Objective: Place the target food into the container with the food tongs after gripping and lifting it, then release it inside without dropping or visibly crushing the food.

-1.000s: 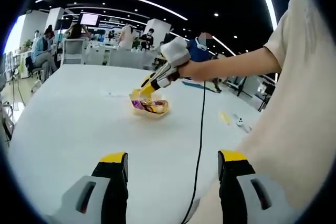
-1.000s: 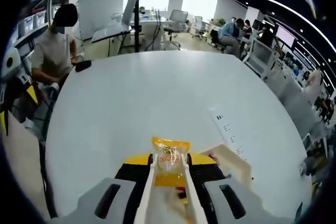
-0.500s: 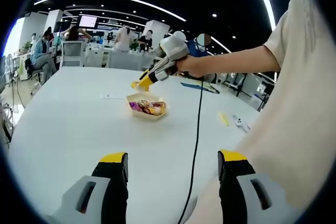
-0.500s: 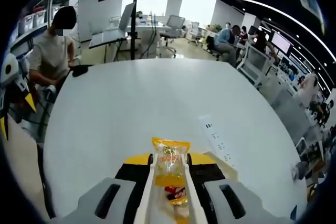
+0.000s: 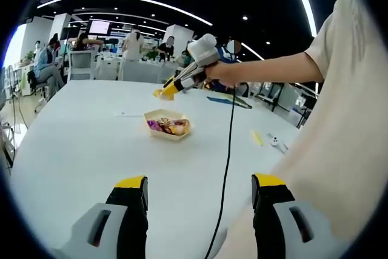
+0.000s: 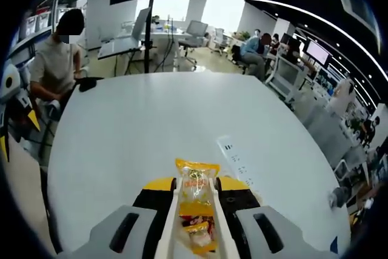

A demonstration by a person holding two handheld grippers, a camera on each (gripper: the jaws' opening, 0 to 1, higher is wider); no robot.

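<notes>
Hovering above the white surface [image 5: 73, 150], the right hand-held gripper [image 5: 165, 93] sits up in the air, well above the container [image 5: 167, 127], and it has a prize. In the right gripper view that same hand-held gripper [image 6: 195, 187] has its jaws squeezed in on a pair of white food tongs [image 6: 172, 222], and the tongs in turn pinch a yellow snack packet [image 6: 196, 186], upright, its crimped top edge poking out past the yellow jaw tips. The wrapper looks smooth and full, no obvious crushing.

So the gripping and the lifting look done. What is left, by my reading, is the carry, the lowering and the let-go inside the container.

Over to that container: a shallow pale tray, set near the middle of the surface, already carrying several colourful wrapped pieces. In the left gripper view the held packet hangs above and just behind it, clearly apart from its rim.

The left hand-held gripper [image 5: 199, 201] is out of the action, jaws spread wide with nothing between them, low over the near edge of the surface. A black cable [image 5: 229, 144] trails from the right hand down across the surface toward that near edge.

In the right gripper view a white power strip [image 6: 237, 156] lies toward the far right side of the surface, well clear of the packet.

The drop into the tray has not happened yet.
</notes>
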